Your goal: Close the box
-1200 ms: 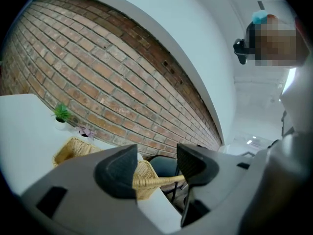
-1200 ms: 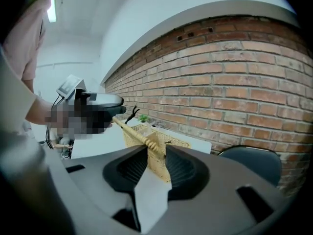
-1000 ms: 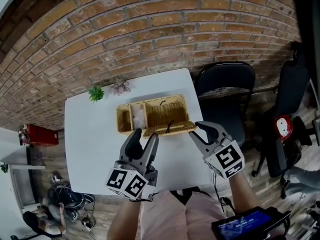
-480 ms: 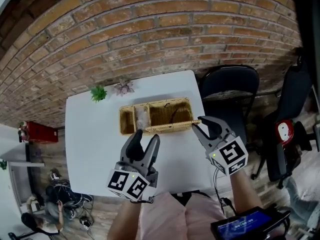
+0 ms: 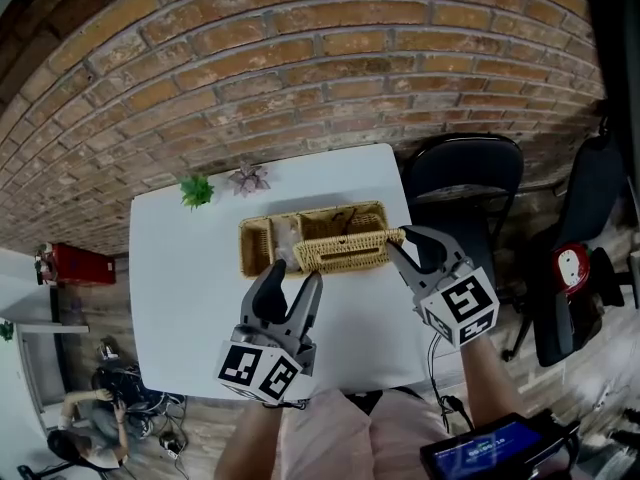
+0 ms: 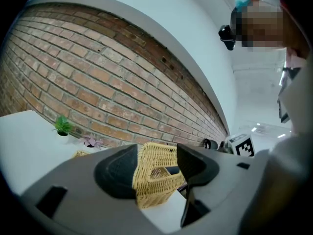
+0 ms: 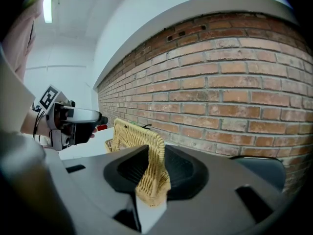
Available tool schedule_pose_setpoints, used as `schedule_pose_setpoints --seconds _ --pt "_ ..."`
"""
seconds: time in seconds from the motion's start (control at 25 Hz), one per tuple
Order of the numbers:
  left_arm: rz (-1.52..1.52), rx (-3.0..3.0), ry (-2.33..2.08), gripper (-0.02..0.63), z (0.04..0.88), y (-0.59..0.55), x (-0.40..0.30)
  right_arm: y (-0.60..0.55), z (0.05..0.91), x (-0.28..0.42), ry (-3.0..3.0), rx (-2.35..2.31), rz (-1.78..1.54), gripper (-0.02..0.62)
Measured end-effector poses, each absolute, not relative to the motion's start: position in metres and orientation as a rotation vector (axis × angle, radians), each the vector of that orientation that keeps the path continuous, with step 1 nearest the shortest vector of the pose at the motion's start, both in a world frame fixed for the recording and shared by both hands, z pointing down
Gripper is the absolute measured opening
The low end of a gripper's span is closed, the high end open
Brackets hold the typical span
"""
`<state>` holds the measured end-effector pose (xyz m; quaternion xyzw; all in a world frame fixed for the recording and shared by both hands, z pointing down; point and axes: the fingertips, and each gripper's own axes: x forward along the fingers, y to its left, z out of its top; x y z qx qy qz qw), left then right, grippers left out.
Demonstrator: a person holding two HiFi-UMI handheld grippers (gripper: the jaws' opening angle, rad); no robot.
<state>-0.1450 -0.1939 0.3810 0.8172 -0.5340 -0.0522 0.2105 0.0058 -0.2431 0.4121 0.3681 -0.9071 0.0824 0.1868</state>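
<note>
One woven wicker lid (image 5: 343, 251) sits pinched edgewise in the right tongs (image 5: 400, 240); the left tongs (image 5: 293, 276) gape wide, seemingly empty.

Table (image 5: 175, 293) lies open at the box's (image 5: 256, 247) seven o'clock; small plants (image 5: 193, 187) stand at eleven, a chair (image 5: 462, 180) at three.

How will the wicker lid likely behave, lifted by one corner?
Probably light and fairly stiff: the woven lid is raised without sagging, pinched only by the right tongs. Its open weave likely grips well, but one-corner holding may twist it.
</note>
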Motion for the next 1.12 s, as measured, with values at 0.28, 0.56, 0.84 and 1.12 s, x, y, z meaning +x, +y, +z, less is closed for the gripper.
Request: schedule_pose_setpoints --seconds 0.28,0.56,0.84,1.12 --pt "-0.124 2.278 -1.509 0.259 0.384 -0.201 -0.15 -0.258 0.417 0.005 -2.552 1.052 0.259 0.11" --pt "-0.112 2.281 -1.53 0.259 0.387 -0.209 -0.153 -0.269 0.424 0.004 -2.546 1.064 0.287 0.115" --pt "-0.114 2.26 -1.528 0.259 0.394 -0.214 -0.155 -0.28 0.432 0.004 -2.536 1.066 0.316 0.124" --pt "-0.111 2.247 -1.525 0.259 0.4 -0.219 -0.156 -0.29 0.442 0.003 -2.529 1.062 0.342 0.132"
